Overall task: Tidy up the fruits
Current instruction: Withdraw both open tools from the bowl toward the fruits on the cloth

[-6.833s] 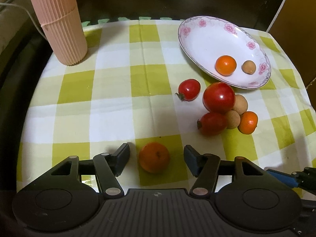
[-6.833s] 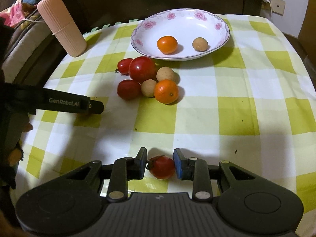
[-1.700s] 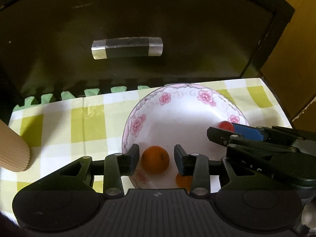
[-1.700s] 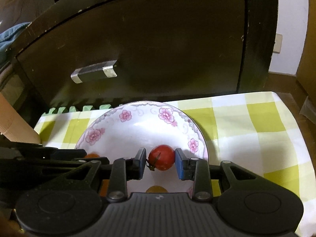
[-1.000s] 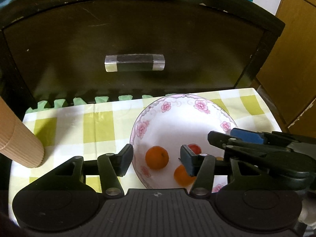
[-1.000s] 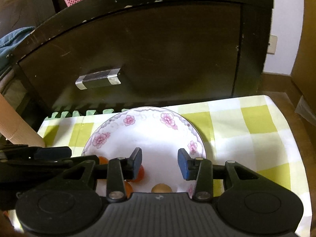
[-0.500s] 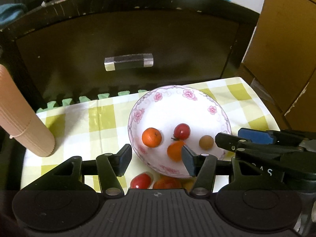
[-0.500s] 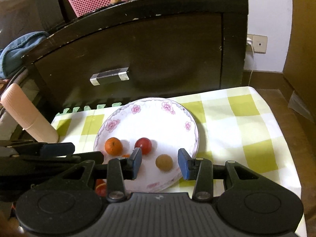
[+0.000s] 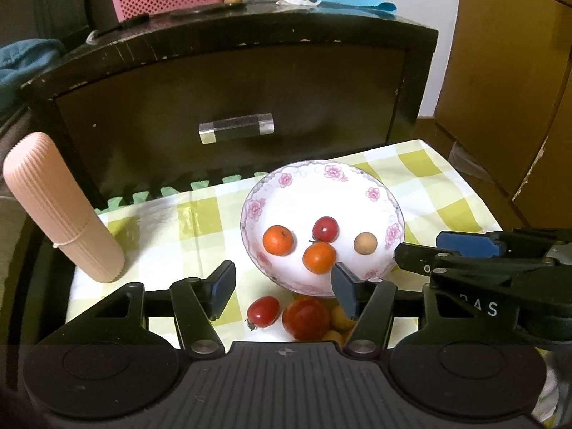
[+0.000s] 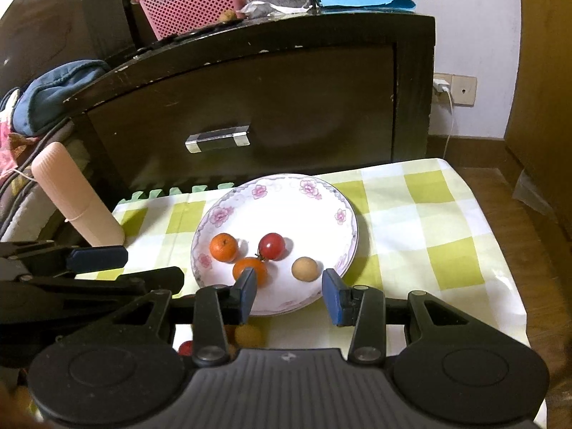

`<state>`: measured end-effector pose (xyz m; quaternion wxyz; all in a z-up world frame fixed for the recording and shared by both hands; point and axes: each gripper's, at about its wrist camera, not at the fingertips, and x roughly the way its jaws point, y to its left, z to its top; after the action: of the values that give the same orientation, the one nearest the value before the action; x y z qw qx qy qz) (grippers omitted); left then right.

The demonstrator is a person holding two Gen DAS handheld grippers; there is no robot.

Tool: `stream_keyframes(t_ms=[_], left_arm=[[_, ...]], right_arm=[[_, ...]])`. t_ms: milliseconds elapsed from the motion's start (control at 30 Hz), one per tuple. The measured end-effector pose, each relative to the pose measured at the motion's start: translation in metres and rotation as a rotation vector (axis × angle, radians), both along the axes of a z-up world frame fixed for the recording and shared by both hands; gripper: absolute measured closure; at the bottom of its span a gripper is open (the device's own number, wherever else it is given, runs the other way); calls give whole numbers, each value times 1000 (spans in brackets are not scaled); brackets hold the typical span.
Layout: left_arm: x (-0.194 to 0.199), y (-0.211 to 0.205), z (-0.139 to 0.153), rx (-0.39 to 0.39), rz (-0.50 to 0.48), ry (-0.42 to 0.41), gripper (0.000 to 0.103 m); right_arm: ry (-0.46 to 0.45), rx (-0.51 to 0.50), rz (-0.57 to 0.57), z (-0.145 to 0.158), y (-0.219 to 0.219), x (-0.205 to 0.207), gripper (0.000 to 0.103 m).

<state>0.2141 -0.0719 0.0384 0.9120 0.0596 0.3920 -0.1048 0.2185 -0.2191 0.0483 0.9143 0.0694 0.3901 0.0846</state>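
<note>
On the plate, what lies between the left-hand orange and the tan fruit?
Between the orange and tan fruit on the plate: a red tomato and second orange. Right wrist view.

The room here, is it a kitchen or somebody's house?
Probably a room in a home, perhaps a bedroom: a dark wooden drawer cabinet, a pink basket on top of it, and a flowered plate on a checked tablecloth.

Each hand-held gripper (image 9: pixel 282 291) is black ribbed plastic with silver screws and blue-padded fingers (image 10: pixel 334 302).
</note>
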Motion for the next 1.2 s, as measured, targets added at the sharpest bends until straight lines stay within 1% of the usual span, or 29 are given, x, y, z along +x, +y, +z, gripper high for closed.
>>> stream_keyframes(t_ms=[267,500,667,833,967,1200], left_arm=[[-15,0,2,30,-10,-29,36],[-23,3,4,35,-11,-40,36],[-27,5,2,38,-12,-34,36],[-32,7,2,58,-12,-32,35],[-34,11,1,62,-8,-30,31],[-35,16,-2,72,-7,-15,30]], right_arm=[[-2,9,2,2,2,-13,64],[-6,18,7,3,4,-19,64],[-3,27,12,2,6,-24,64],[6,27,24,0,9,-27,64],[8,24,34,-1,13,-30,64],[16,20,55,-4,18,-32,64]])
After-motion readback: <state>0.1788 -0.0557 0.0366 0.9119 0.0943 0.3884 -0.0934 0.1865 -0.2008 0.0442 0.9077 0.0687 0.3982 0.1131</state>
